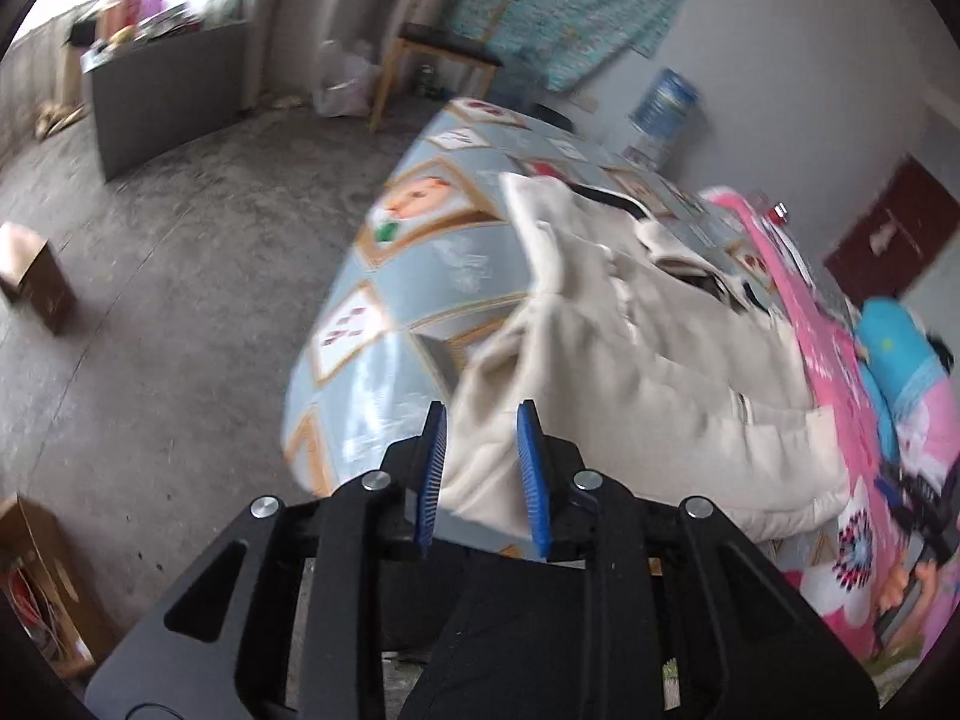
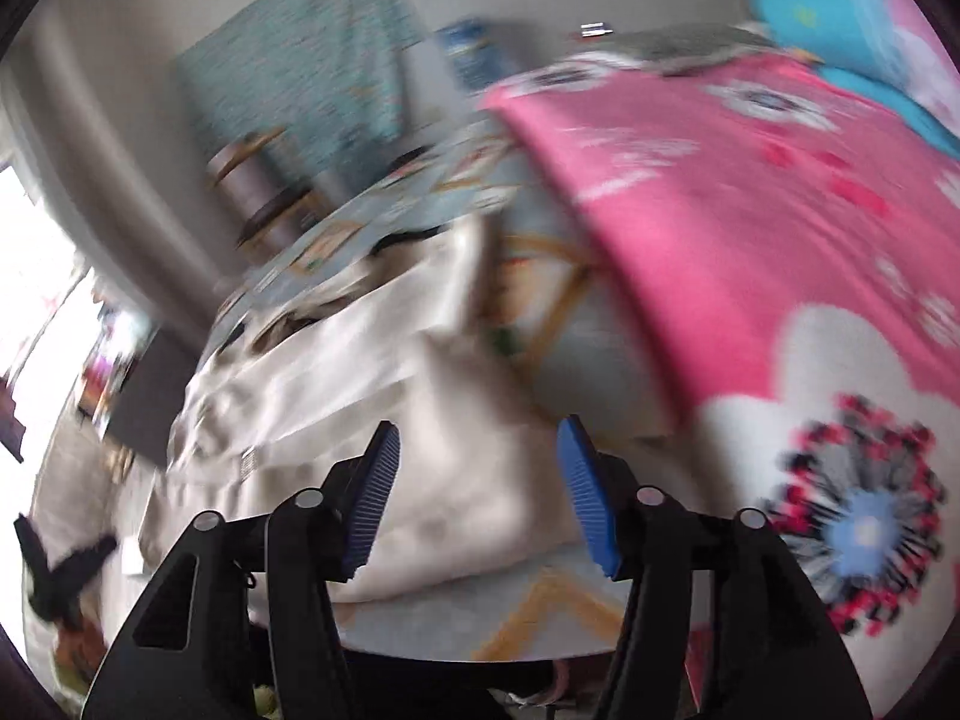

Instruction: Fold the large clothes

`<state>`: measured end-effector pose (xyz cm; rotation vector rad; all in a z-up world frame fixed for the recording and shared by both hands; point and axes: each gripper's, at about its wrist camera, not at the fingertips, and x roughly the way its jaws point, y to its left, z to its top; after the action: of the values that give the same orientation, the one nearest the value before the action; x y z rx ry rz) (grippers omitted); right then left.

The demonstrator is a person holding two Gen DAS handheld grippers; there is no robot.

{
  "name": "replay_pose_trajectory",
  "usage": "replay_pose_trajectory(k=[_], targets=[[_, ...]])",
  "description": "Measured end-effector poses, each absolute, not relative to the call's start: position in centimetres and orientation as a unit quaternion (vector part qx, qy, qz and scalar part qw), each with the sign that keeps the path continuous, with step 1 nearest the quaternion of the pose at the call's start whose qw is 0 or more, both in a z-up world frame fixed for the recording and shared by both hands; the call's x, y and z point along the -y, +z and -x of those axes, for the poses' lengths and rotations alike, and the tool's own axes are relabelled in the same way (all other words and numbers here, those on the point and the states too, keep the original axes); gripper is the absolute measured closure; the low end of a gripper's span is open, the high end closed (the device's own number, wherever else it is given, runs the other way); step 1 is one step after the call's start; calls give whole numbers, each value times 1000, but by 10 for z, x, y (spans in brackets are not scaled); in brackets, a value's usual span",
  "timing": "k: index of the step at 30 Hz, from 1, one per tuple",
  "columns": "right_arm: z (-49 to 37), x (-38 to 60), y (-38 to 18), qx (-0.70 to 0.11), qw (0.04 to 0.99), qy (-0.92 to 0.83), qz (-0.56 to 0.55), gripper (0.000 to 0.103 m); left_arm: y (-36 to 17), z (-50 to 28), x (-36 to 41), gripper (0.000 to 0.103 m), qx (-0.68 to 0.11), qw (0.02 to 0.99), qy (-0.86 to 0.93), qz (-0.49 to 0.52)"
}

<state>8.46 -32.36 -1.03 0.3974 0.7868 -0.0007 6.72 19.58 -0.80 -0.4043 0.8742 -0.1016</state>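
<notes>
A cream, matt, soft cloth garment (image 1: 648, 360) lay on a glossy, smooth patterned plastic table cover (image 1: 384, 276). Beside that cover, the pink flowered blanket (image 2: 750, 228) looked fleecy, and the grey floor (image 1: 180, 276) beneath it looked rough and matt.

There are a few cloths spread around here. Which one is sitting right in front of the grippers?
The cream jacket, crumpled on the blue patterned tablecloth. The pink flowered blanket lies farther off to the side, and the teal cloth hangs on the wall.

Lit by daylight from a blown-out window (image 1: 54, 6), upper left. Heavy motion blur, worst in right wrist view. Fisheye bending and dark vignette at edges. Soft shadows.
</notes>
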Motion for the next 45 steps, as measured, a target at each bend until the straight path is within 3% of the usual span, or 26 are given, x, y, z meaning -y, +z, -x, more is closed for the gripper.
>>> replay_pose_trajectory(k=[3,7,14,16,17,18,19,20,21,28,36,40,43,45], targets=[[-116,258,-16,-411,896,97,-137,39,-9,-89,-153,61,-441,878,-107,150],[-147,184,-29,-448,877,163,-50,39,-21,-109,-98,52,-485,856,-159,80],[-181,134,-62,-499,845,177,72,39,-43,-116,-54,52,-485,863,-138,-35],[-180,129,-72,-510,837,172,94,51,-45,-115,-50,60,-477,867,-134,-52],[-178,127,-74,-514,833,180,94,65,-46,-113,-47,63,-471,870,-129,-73],[-176,126,-72,-515,831,189,89,79,-46,-113,-44,71,-467,870,-132,-85],[-174,124,-70,-514,831,192,92,86,-45,-113,-44,87,-465,870,-137,-90],[-170,119,-66,-508,834,186,111,95,-44,-112,-44,94,-464,870,-141,-93],[-168,114,-63,-500,838,180,125,96,-42,-111,-44,99,-461,871,-139,-99],[-166,105,-5,-423,884,148,134,97,0,-102,-54,101,-388,905,-137,-108],[-200,98,-44,-430,883,121,139,97,-18,-126,-44,101,-393,899,-119,-151],[-212,113,-64,-452,879,126,85,94,-42,-133,-39,100,-416,887,-115,-161],[-205,147,-43,-449,883,136,8,84,-42,-134,-40,100,-420,886,-117,-160],[-197,180,-29,-434,897,87,-6,72,-42,-134,-42,100,-421,886,-118,-155]])
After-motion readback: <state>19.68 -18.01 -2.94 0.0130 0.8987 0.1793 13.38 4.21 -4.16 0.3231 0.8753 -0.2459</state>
